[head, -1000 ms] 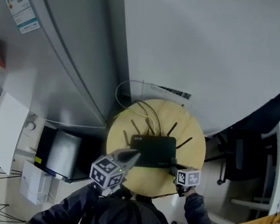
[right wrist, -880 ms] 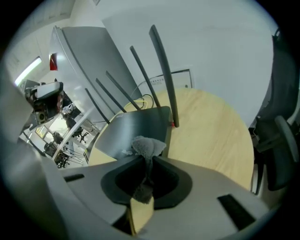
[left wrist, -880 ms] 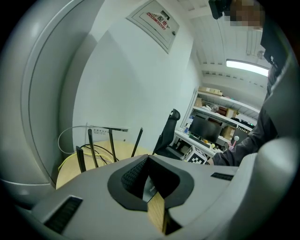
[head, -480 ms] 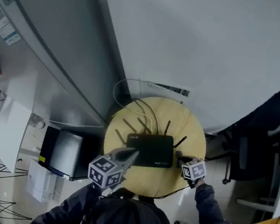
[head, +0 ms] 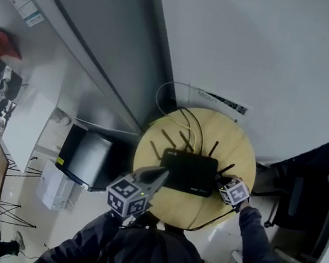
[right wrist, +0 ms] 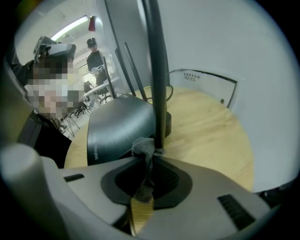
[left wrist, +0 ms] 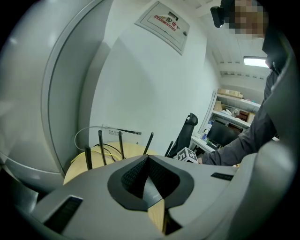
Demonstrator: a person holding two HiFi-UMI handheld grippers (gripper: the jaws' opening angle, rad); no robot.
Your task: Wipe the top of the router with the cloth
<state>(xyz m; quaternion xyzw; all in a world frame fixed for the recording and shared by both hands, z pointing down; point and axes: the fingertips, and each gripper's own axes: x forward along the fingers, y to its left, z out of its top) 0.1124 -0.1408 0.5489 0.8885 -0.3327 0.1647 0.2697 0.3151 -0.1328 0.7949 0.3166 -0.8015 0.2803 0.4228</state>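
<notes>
The black router [head: 190,173] lies flat on a round wooden table [head: 235,150], several antennas standing up along its far and side edges. My right gripper [head: 223,181] is at the router's right edge, shut on a small grey cloth [right wrist: 143,146] bunched between its jaws. In the right gripper view the router's top [right wrist: 119,123] lies just ahead to the left, and one antenna [right wrist: 157,70] rises right in front of the cloth. My left gripper [head: 163,172] is shut and holds nothing, its tip [left wrist: 147,158] over the router's near left corner.
A tall grey cabinet [head: 102,57] stands left of the table, against a white wall. Yellow and white cables [head: 184,121] loop behind the router. A black box [head: 87,159] sits on the floor to the left. An office chair [left wrist: 190,124] stands beyond the table's right side.
My right gripper has moved with the cloth from the table's near right edge up to the router's right side. The left gripper has held its place. The head camera has swung.
</notes>
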